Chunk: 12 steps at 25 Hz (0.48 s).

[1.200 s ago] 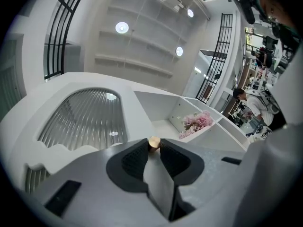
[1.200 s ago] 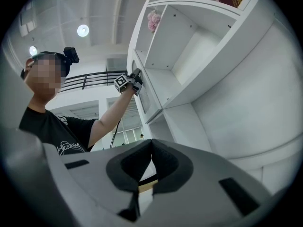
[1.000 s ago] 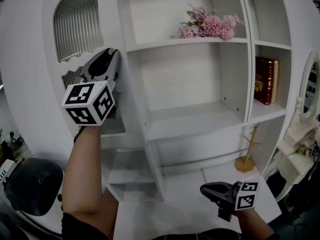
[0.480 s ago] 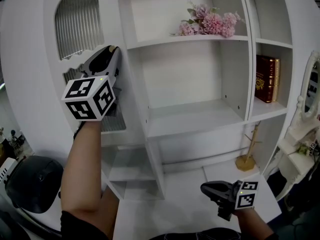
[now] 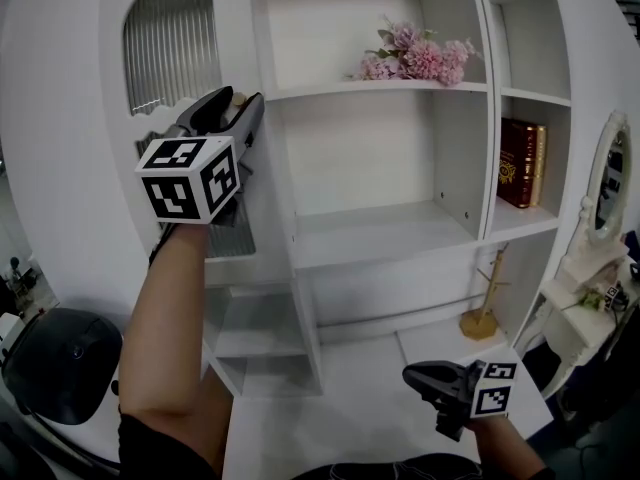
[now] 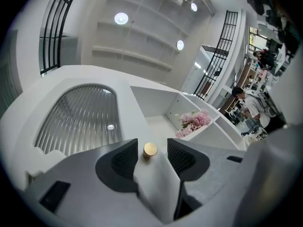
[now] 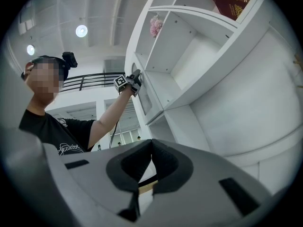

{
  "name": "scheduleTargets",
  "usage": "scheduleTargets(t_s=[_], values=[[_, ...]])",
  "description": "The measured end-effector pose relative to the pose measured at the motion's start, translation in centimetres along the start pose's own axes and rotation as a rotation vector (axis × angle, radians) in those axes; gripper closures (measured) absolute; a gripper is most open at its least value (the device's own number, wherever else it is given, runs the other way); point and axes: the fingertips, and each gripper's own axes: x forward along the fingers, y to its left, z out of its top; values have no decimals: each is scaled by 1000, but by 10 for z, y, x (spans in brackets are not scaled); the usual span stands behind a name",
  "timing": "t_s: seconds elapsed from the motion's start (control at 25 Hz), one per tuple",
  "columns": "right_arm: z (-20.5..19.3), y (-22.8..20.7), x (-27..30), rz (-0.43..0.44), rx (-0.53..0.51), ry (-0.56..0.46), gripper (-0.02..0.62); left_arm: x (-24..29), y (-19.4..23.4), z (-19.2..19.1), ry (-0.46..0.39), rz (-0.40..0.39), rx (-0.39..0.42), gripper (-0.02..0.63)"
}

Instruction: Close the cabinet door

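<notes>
White arched cabinet door [image 5: 170,48] with ribbed glass looks shut against the shelving's left edge. The left gripper [image 5: 238,108] has just spread its jaws, freeing the small brass knob [image 6: 150,149] between them. The right gripper [image 7: 151,148] hangs pressed together, empty.

White open shelves [image 5: 380,233] carry a bunch of pink flowers [image 5: 420,56] and a dark red book [image 5: 520,163]; an oval white-framed mirror [image 5: 601,183] stands at right; round ceiling lamps [image 6: 121,18] glow overhead

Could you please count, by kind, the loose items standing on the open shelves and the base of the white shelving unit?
Pink flower bunch: 1
Red book: 1
Wooden stand: 1
Total: 3
</notes>
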Motion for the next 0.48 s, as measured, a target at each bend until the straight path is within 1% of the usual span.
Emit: scheduleTargets(t_s=[0.12, 0.24, 0.36, 0.48], values=[[-1, 9, -3, -16, 2, -12, 594, -11, -5, 8, -27, -23, -29, 408], [-6, 19, -1, -24, 12, -17, 595, -30, -18, 6, -30, -77, -73, 405], [-16, 30, 3, -35, 16, 9, 594, -56, -38, -7, -5, -167, -133, 405], [-23, 45, 11, -49, -17, 49, 595, -91, -67, -30, 62, -275, -185, 405]])
